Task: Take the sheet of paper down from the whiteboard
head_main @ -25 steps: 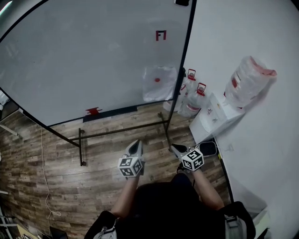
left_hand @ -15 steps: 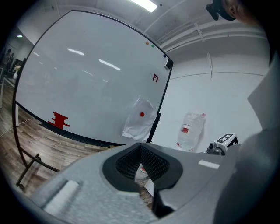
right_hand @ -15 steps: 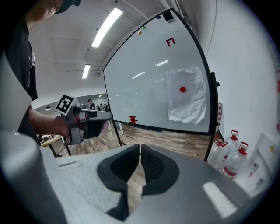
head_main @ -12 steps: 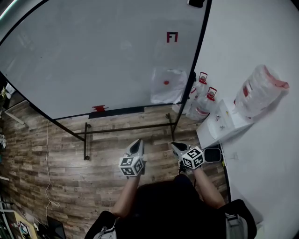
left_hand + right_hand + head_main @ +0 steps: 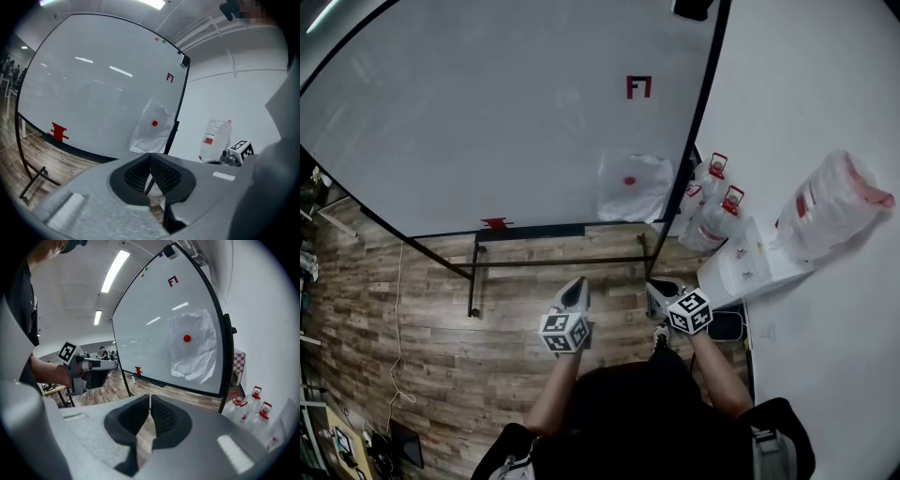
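A crumpled white sheet of paper (image 5: 634, 188) hangs at the lower right of the whiteboard (image 5: 487, 122), pinned by a round red magnet (image 5: 629, 181). The left gripper view shows the paper (image 5: 151, 129) ahead, beyond the tips, and the right gripper view shows the paper (image 5: 194, 348) with the magnet (image 5: 187, 338). My left gripper (image 5: 574, 292) and right gripper (image 5: 659, 293) are side by side in front of my body, well short of the board. Both point toward it. Each is shut with nothing between its pads.
Clear water jugs with red caps (image 5: 713, 199) stand on the floor right of the board's frame. A white cabinet (image 5: 739, 268) against the wall carries a plastic bag (image 5: 836, 204). The board's black stand bar (image 5: 562, 262) crosses low. A red item (image 5: 496, 224) lies on the tray.
The board and paper have slid right and slightly down in the head view as I move. Both grippers keep the same pose, shut and side by side.
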`<state>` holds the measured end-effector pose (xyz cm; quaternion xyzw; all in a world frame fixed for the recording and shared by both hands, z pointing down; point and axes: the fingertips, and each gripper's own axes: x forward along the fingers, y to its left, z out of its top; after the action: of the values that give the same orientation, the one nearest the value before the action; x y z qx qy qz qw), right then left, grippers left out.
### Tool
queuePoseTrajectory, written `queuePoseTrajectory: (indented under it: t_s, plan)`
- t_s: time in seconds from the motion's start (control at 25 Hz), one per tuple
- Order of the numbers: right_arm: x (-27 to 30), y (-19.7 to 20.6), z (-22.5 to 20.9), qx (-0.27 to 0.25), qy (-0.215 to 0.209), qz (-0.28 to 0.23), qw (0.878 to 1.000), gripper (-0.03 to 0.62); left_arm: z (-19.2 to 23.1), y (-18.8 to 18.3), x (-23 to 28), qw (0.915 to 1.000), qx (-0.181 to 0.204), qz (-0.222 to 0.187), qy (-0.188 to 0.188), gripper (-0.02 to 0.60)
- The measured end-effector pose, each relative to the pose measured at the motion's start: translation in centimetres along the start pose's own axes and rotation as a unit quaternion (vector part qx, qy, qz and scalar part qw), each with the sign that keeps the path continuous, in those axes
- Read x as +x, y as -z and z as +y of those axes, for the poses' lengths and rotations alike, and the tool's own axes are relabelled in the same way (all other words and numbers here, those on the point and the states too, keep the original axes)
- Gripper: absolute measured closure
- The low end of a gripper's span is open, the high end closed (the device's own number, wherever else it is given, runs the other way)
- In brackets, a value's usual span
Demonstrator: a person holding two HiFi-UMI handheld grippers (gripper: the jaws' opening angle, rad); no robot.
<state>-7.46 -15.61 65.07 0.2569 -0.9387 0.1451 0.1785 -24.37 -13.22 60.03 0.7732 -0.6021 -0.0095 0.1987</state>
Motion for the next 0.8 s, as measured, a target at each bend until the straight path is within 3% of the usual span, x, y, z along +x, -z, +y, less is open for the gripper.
queuePoseTrajectory:
  t_s: [0.8]
  plan:
    - [-1.9, -4.0, -15.8, -0.013, -0.051, -0.01, 0.999, 0.58, -6.9, -2.4, 12.7, 0.9983, 0.01, -0.004, -0.058, 0.571]
